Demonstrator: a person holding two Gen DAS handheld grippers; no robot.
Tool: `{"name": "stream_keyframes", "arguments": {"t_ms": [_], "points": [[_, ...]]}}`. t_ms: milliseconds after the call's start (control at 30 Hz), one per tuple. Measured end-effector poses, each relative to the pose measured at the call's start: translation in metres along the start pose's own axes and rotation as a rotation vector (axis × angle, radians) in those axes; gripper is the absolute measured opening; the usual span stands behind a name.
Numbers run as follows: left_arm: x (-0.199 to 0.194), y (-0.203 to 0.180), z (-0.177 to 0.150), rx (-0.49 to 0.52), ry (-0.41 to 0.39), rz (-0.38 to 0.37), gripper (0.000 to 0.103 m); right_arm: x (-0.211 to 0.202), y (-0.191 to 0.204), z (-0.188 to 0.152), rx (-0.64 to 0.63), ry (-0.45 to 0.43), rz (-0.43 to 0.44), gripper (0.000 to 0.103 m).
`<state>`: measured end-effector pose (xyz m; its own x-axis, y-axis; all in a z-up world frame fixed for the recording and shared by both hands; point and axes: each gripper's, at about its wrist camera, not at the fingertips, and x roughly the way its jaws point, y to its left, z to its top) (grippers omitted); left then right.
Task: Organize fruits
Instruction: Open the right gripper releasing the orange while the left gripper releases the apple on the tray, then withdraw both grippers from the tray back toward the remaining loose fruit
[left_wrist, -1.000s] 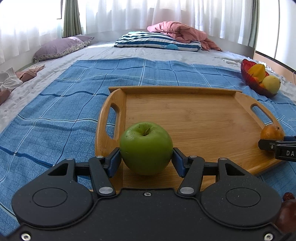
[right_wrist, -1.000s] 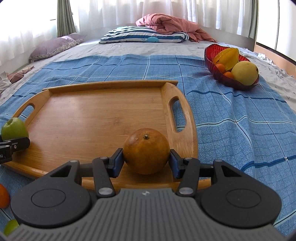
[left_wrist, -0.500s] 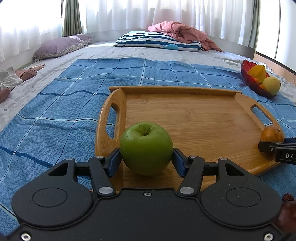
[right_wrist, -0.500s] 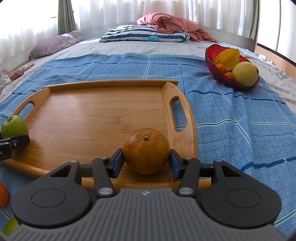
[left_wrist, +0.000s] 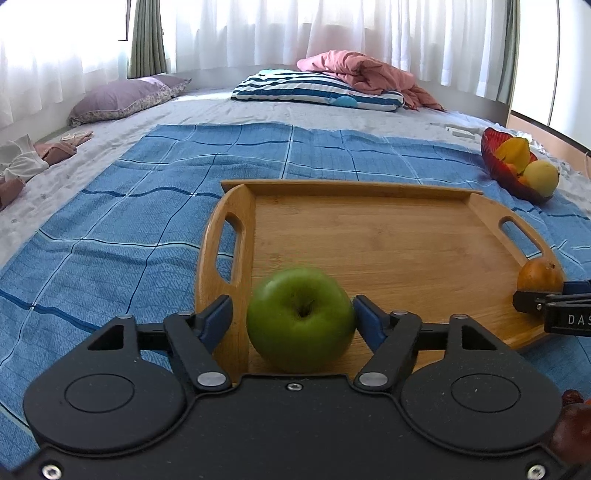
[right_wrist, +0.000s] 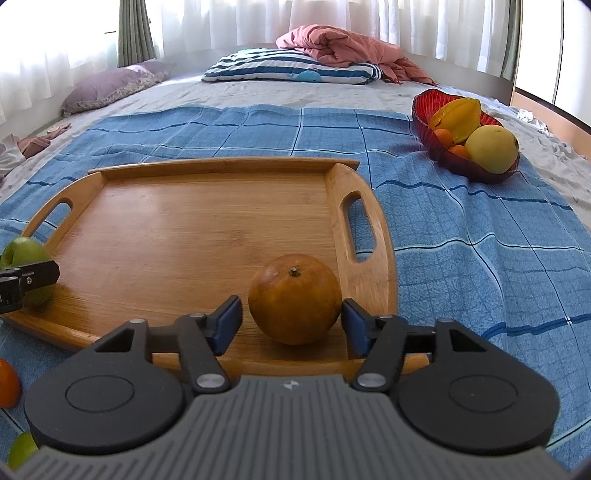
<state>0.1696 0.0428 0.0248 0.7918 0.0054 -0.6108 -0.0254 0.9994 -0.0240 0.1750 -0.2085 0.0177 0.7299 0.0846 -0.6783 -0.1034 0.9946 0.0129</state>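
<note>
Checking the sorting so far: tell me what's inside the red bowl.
The red bowl holds a yellow starfruit, a large round yellow fruit and small orange fruits. Anything beneath them is covered.

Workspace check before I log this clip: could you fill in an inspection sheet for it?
Surface: blue checked blanket on a bed, with a wooden tray lying on it.
Job's things: green apple at the tray's left end; orange at its right end; both rest on the tray.
Clutter: red bowl of fruit off the tray's right; loose fruit at the lower left edge of the right wrist view.
Grippers: left gripper open, fingers flanking the apple with gaps; right gripper open, fingers just clear of the orange.
Cables: nothing seen.
Surroundings: striped pillow, pink quilt, purple pillow, white curtains.
</note>
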Motion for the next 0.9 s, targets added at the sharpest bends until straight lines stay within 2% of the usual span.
{"name": "stream_keyframes", "arguments": {"t_ms": [133,267,467,900], "points": [[-0.006,-0.001,-0.003,0.01,-0.011,-0.003,0.081,-0.002,0.0,-0.001,0.002,0.0,0.022,0.089],[-0.014,-0.002,-0.005,0.012,-0.021,-0.01,0.089,-0.009,0.003,-0.004,-0.023,-0.02,0.017,0.091],[-0.025,-0.001,-0.01,0.003,-0.028,-0.037,0.094,-0.017,0.006,-0.008,-0.044,-0.041,0.006,0.094],[-0.057,-0.002,-0.028,0.017,-0.053,-0.101,0.096,-0.046,0.009,-0.028,-0.052,-0.118,0.008,0.103]]}}
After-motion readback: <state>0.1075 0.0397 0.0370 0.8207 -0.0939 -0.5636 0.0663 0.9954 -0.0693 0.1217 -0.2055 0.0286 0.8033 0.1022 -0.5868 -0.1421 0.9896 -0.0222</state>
